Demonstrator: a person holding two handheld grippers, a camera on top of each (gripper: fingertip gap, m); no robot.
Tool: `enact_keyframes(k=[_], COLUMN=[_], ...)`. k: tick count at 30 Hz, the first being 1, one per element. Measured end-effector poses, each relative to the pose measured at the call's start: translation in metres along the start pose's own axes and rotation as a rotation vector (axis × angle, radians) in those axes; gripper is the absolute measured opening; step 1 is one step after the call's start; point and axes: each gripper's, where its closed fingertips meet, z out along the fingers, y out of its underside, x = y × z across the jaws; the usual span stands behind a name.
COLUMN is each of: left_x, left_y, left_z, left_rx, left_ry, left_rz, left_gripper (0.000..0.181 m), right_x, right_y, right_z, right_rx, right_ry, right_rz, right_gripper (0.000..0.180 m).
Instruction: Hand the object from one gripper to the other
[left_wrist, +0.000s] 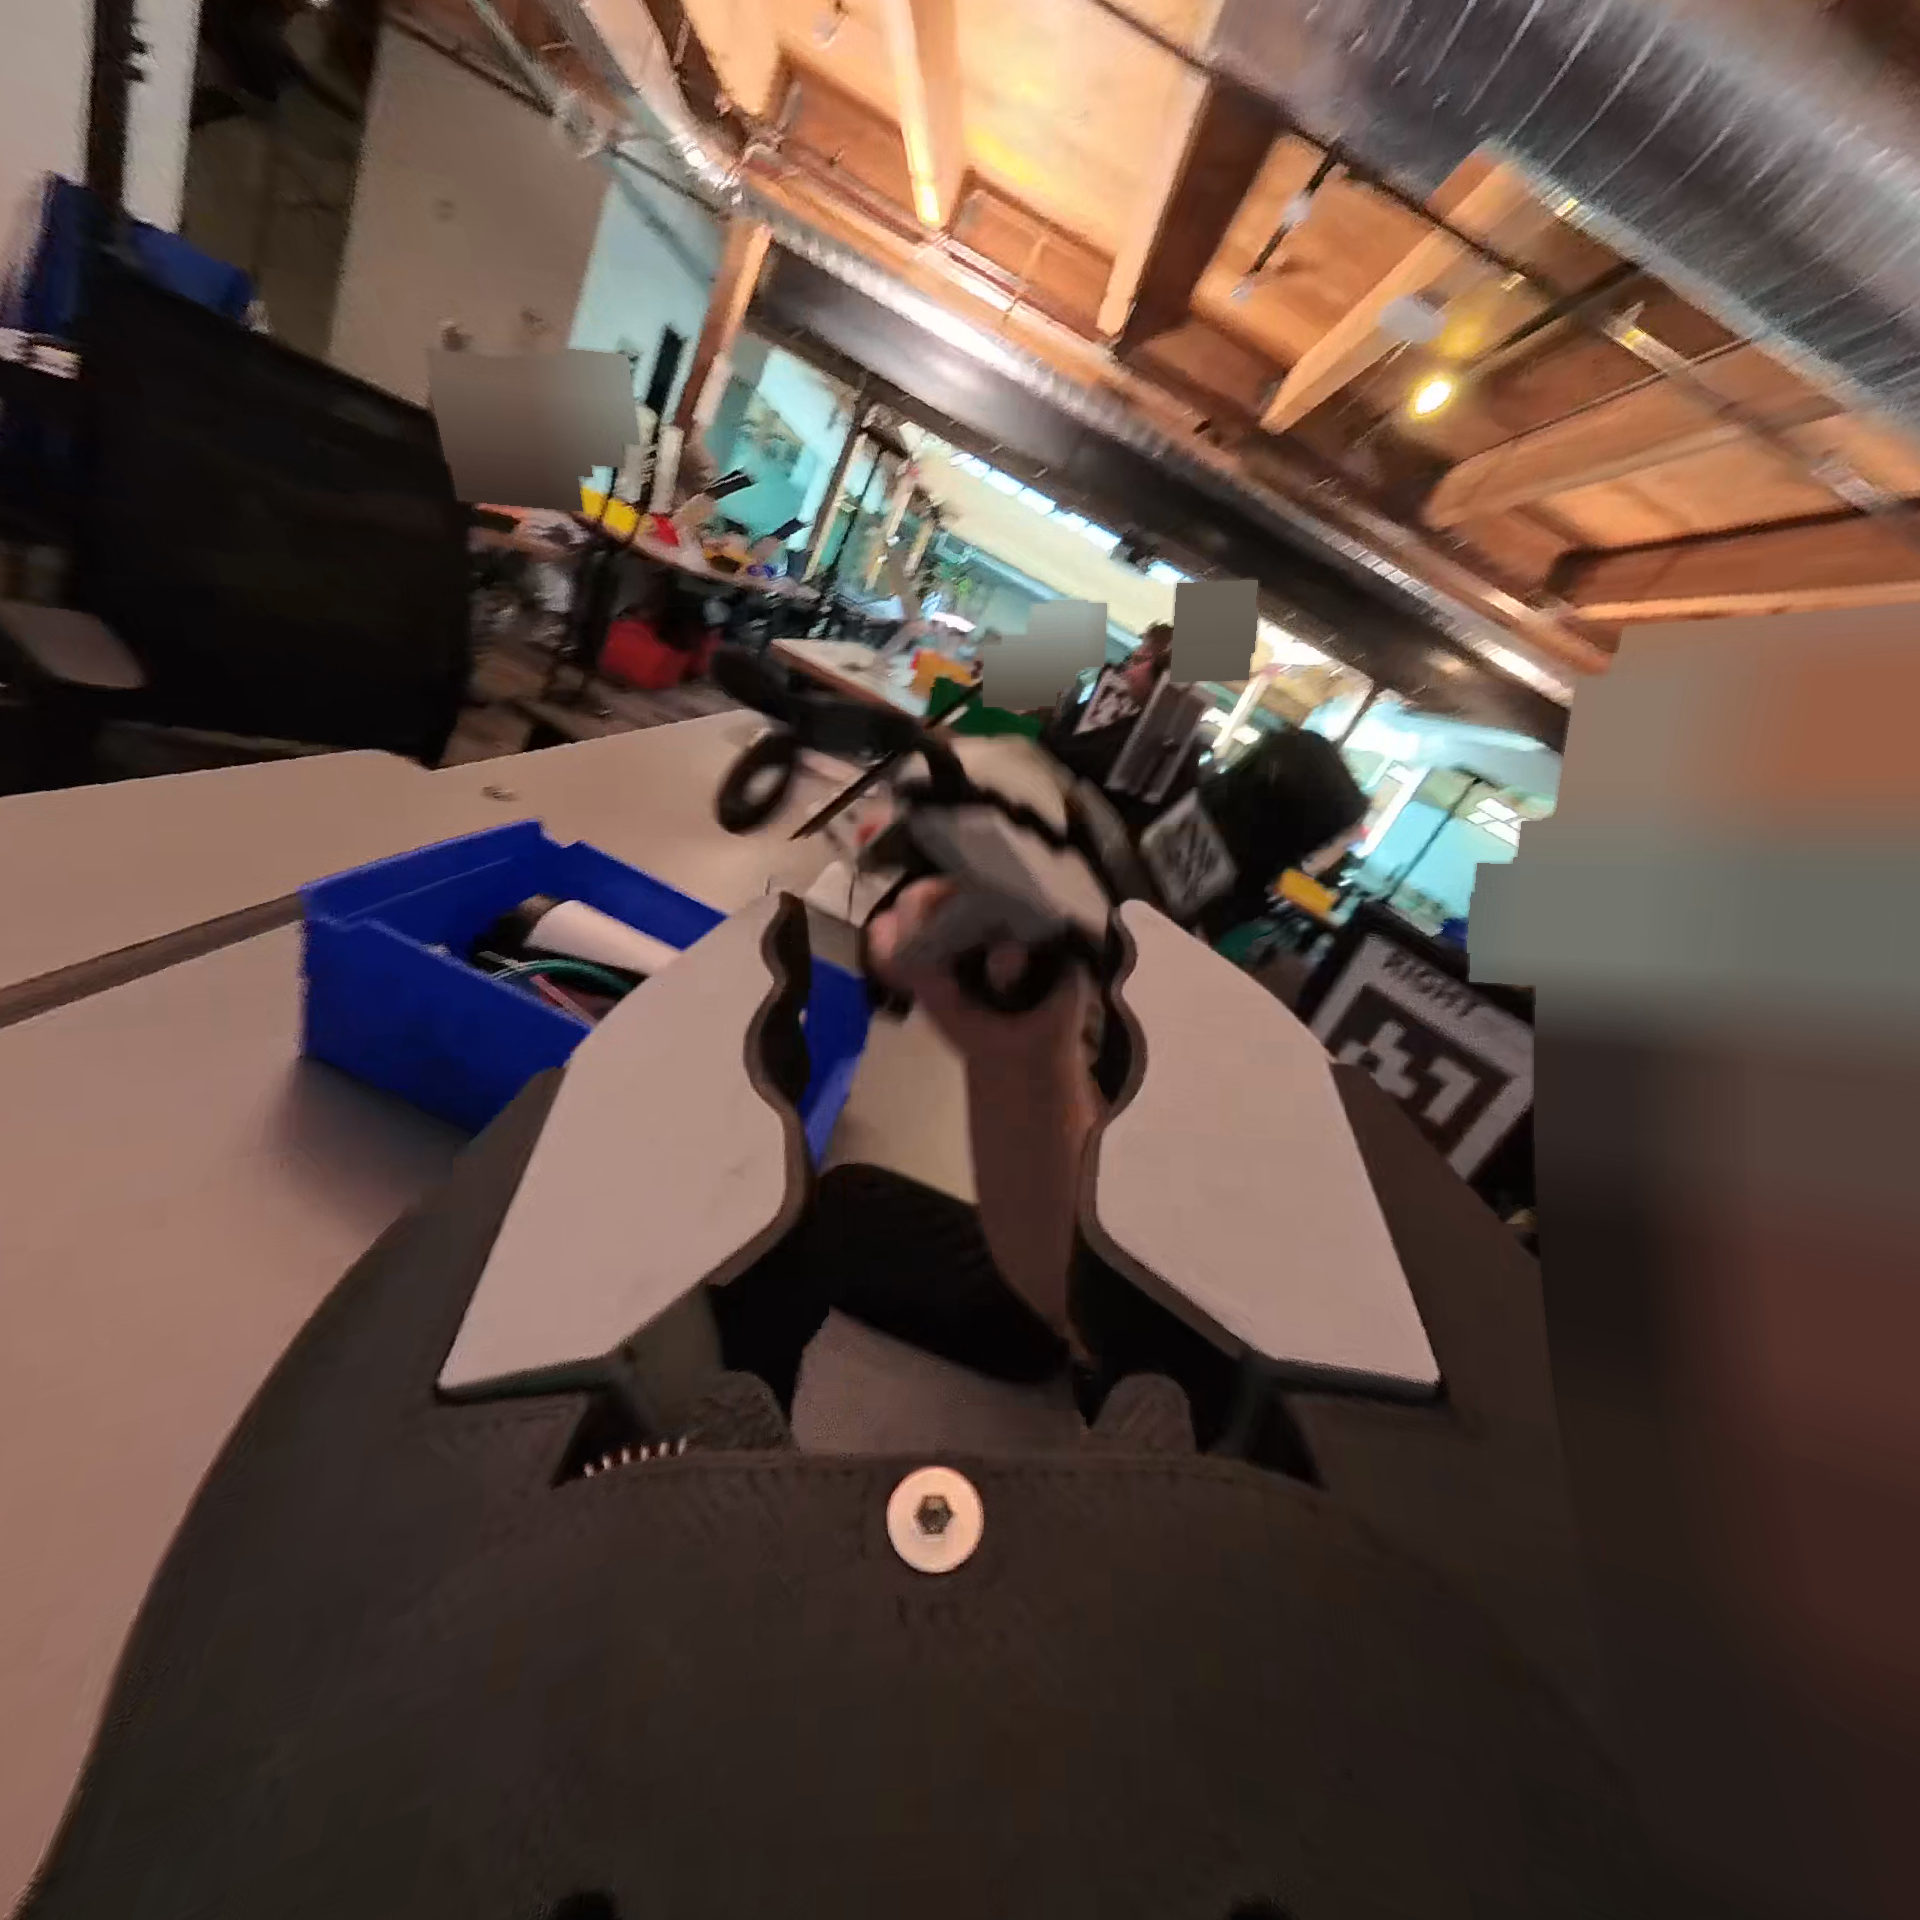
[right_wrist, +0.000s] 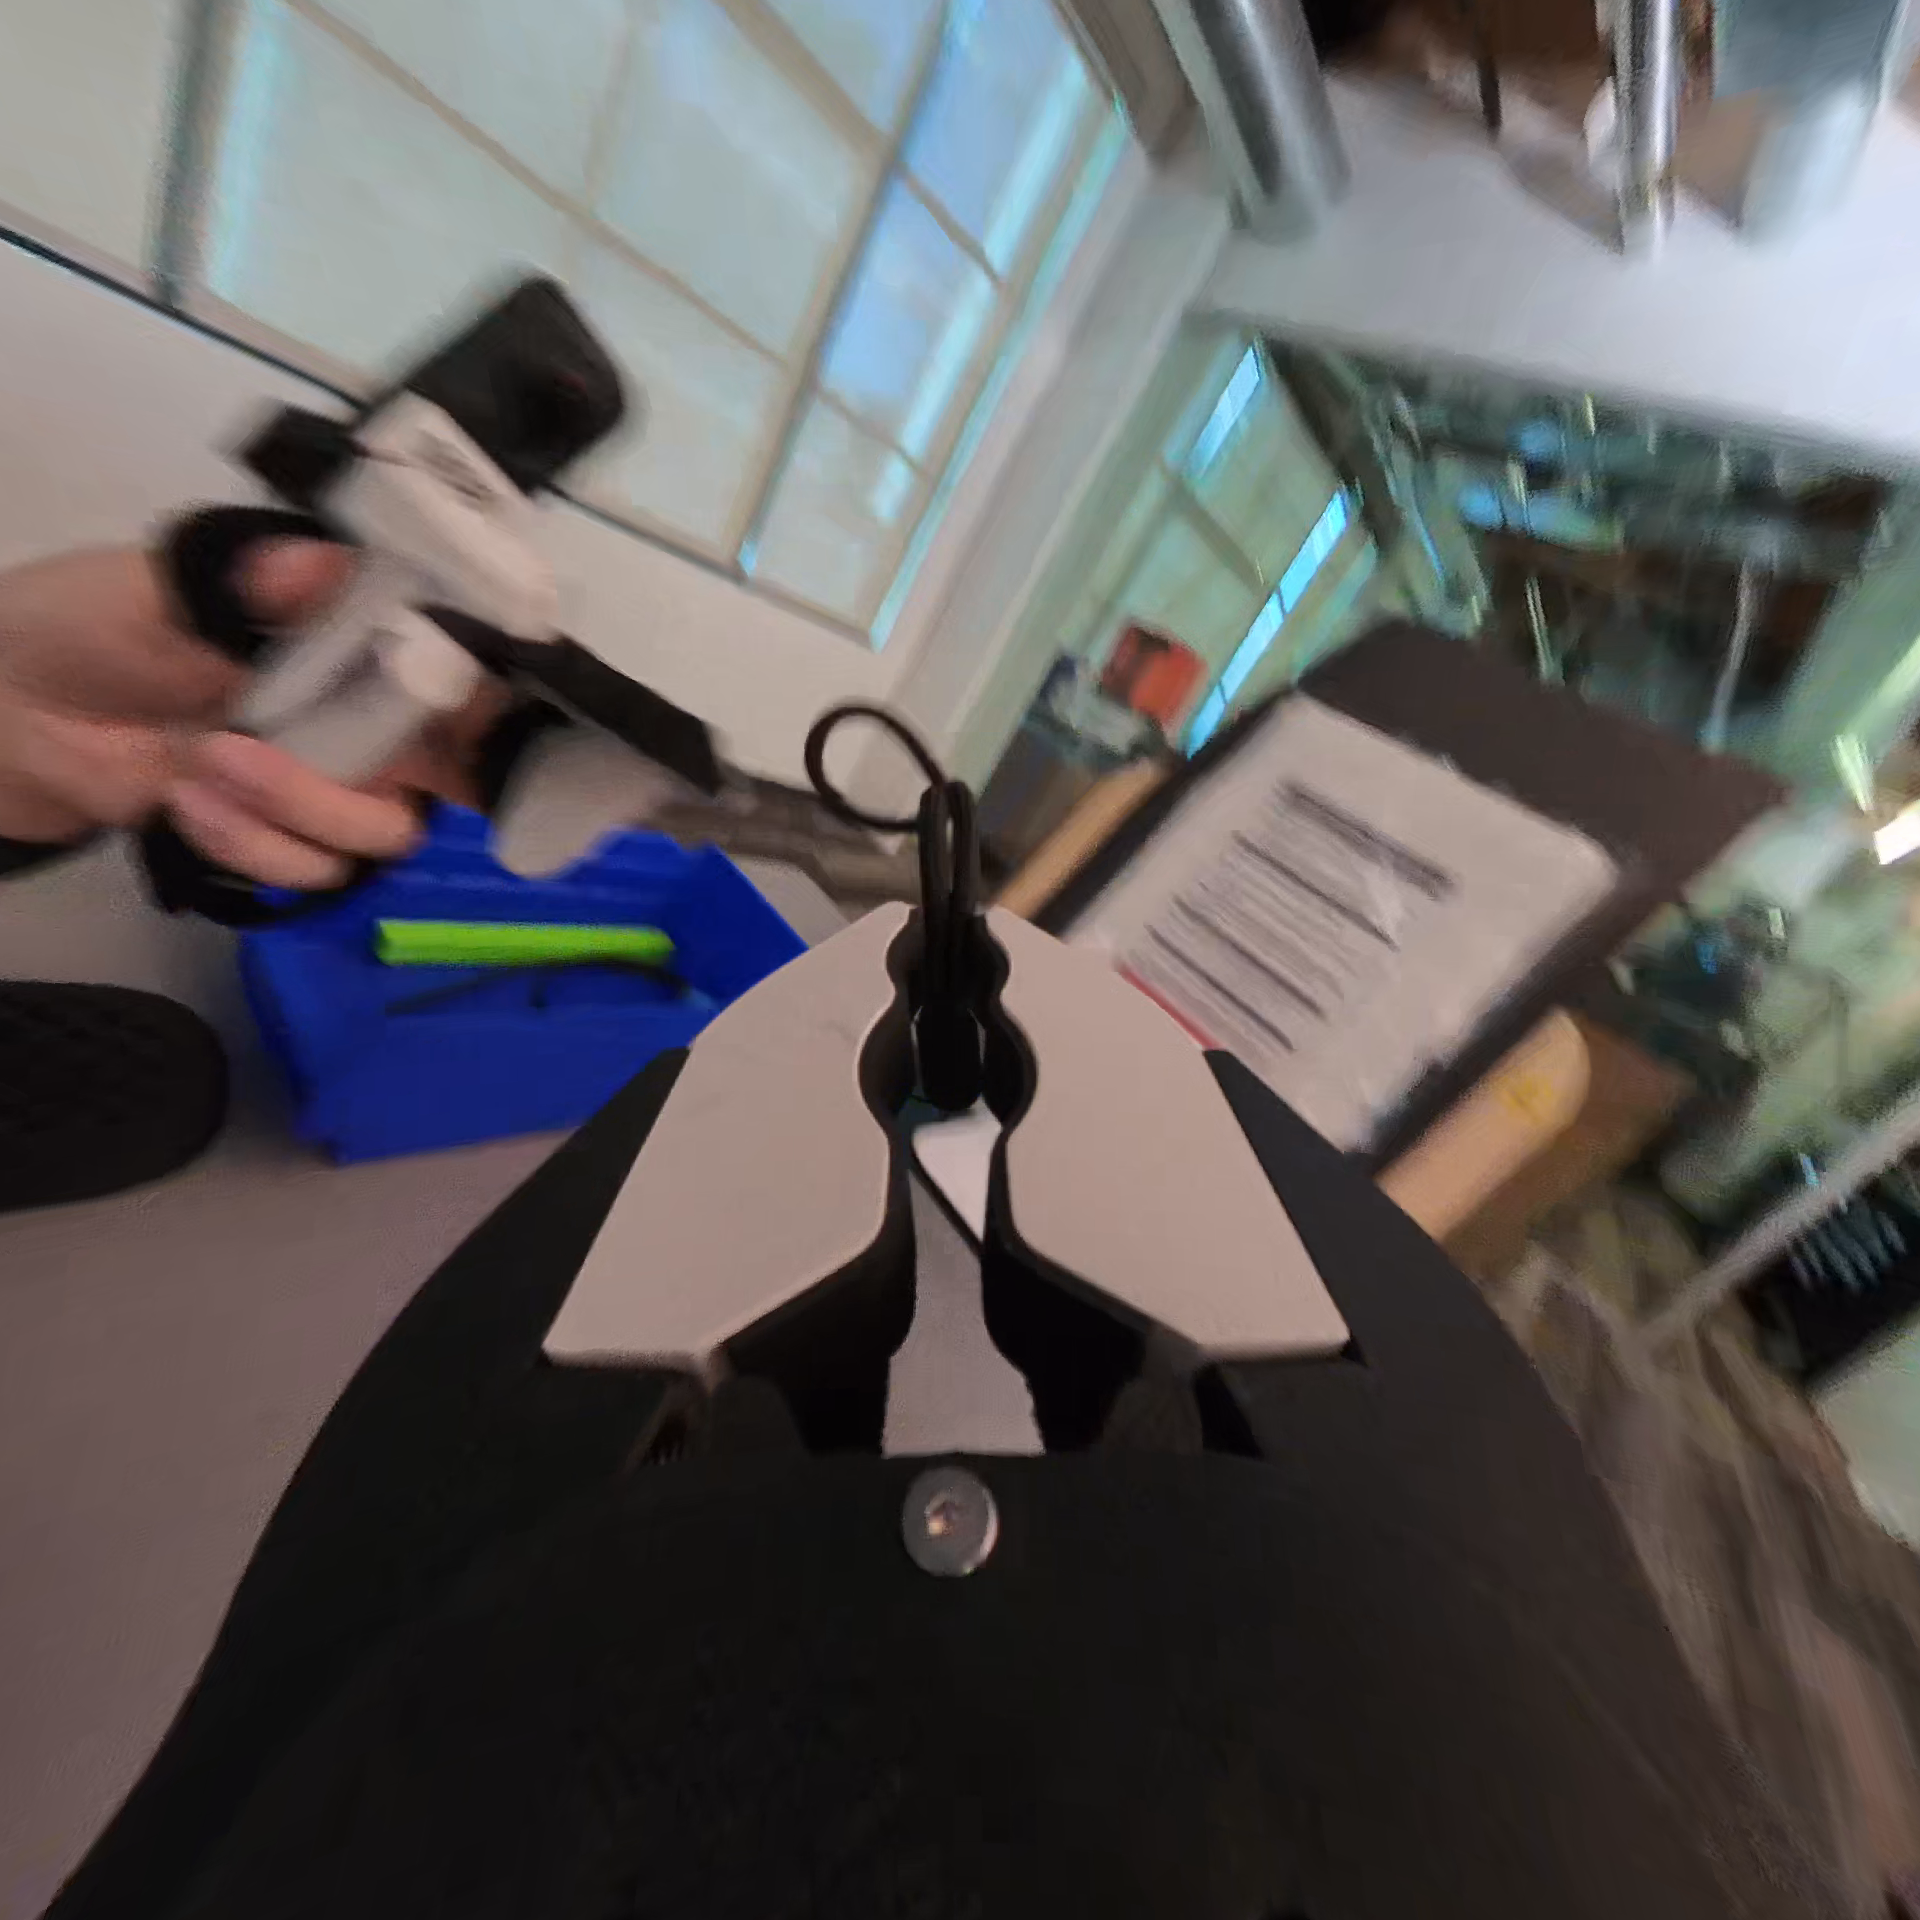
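My right gripper (right_wrist: 948, 925) is shut on a thin black looped cord (right_wrist: 940, 831); a loop of it sticks out past the fingertips. In the left wrist view the same cord (left_wrist: 753, 787) hangs from the right gripper (left_wrist: 862, 800), which a hand (left_wrist: 997, 997) holds above the table. My left gripper (left_wrist: 956, 920) is open and empty, with its tips just short of that hand and well below and right of the cord. The left gripper (right_wrist: 665, 732) also shows, blurred, at the left of the right wrist view, apart from the cord.
A blue bin (left_wrist: 416, 997) holding several items stands on the grey table (left_wrist: 156, 1143); it also shows in the right wrist view (right_wrist: 468, 1070) with a green strip (right_wrist: 520, 943) inside. A black-and-white marker board (left_wrist: 1434, 1049) stands at the right. A dark mesh shape (right_wrist: 83, 1091) lies at the left. Spacing between my two grippers at the tips: around 8 cm.
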Motion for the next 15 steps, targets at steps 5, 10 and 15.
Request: enact_keyframes(k=[5,10,15], left_x=[-0.002,-0.008,-0.010], left_y=[0.004,-0.003,-0.007], left_z=[-0.003,-0.010,-0.015], left_rx=[-0.068,-0.047,-0.035], left_ry=[-0.070,-0.098,-0.103], left_rz=[0.088,0.089,0.087], left_gripper=[0.054,0.050,0.049], right_x=[0.104,0.146,0.139], right_y=[0.101,0.213,0.272], right_z=[-0.080,-0.134,-0.135], right_rx=[-0.568,-0.976,-1.076], right_ry=[0.177,0.296,0.240], right_rz=[0.175,0.294,0.415], right_gripper=[0.008,0.008,0.009])
